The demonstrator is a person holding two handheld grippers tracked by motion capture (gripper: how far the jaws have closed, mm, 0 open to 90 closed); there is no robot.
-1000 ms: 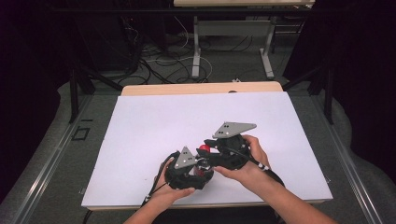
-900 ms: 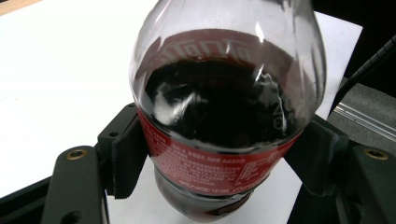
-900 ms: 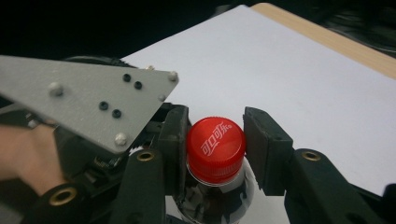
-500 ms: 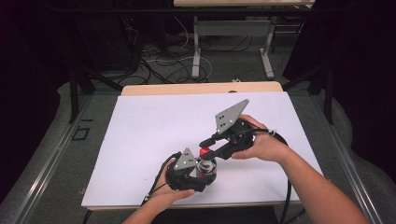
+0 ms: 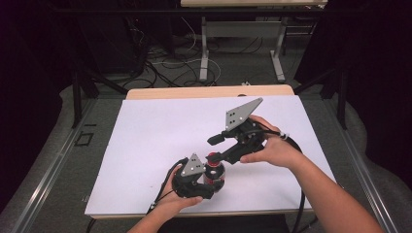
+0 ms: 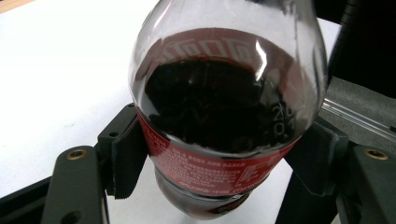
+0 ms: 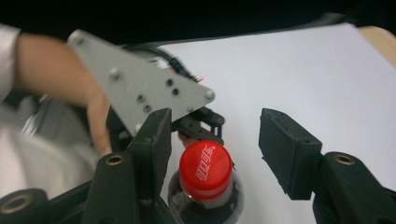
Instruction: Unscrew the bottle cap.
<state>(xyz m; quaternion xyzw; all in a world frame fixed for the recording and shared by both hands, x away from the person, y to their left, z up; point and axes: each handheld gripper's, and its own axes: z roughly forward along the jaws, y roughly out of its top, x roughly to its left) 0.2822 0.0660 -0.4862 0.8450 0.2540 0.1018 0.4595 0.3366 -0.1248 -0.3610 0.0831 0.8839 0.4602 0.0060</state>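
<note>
Red was the cap (image 7: 206, 169) of the cola bottle (image 6: 224, 116), which stood on the white sheet (image 5: 160, 141) covering the table (image 5: 204, 91), near its front edge. The left tool (image 5: 206, 182) gripped the bottle at the labelled body: in the left gripper view both black pads (image 6: 128, 156) pressed against the red label, one on each side, and dark liquid filled the bottle up to its shoulder. The left hand (image 5: 180, 196) held this tool low, close to the sheet. The right tool (image 5: 214, 148), held by the right hand (image 5: 272, 150), was placed above and to the right of the bottle in the high view, with its grey plate tilted upward. Its jaws had just been opening; in the right gripper view they stood apart, and the cap sat low between them, closer to the left jaw. It seemed that this jaw did not touch the cap, but the angle was poor to be sure. The right jaw was well apart from it.
</note>
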